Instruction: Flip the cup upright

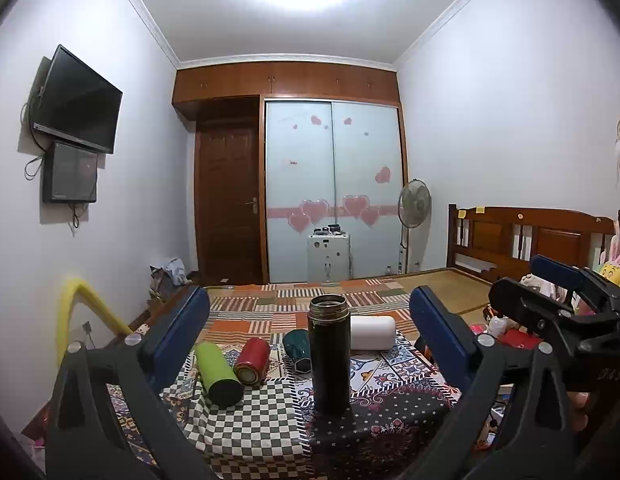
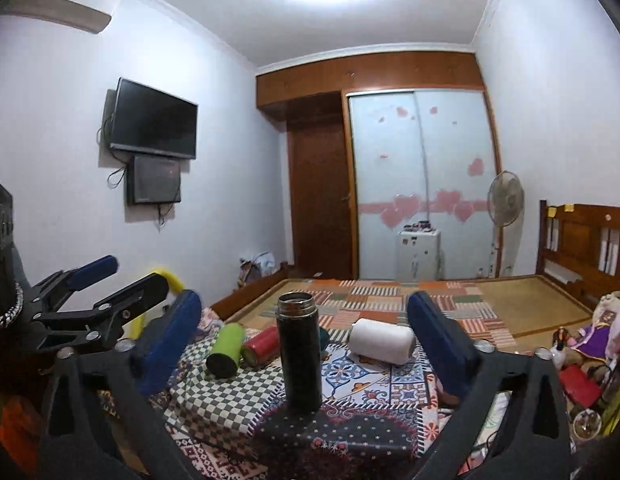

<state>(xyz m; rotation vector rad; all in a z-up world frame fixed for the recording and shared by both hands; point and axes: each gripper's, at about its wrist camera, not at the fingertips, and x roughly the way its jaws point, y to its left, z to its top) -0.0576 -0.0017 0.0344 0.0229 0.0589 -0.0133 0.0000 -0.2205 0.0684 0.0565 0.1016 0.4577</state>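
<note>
black cup upright, front clear | green cup, red cup crowd left

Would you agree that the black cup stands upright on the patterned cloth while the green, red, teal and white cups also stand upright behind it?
Not quite: the black cup stands upright, but the green cup, red cup, teal cup and white cup lie on their sides, as the left wrist view shows.

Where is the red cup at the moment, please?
In the left wrist view, the red cylindrical cup lies on its side on the patterned cloth, left of centre, beside the lime-green cylindrical cup and left of the upright tall black metal flask.
</note>
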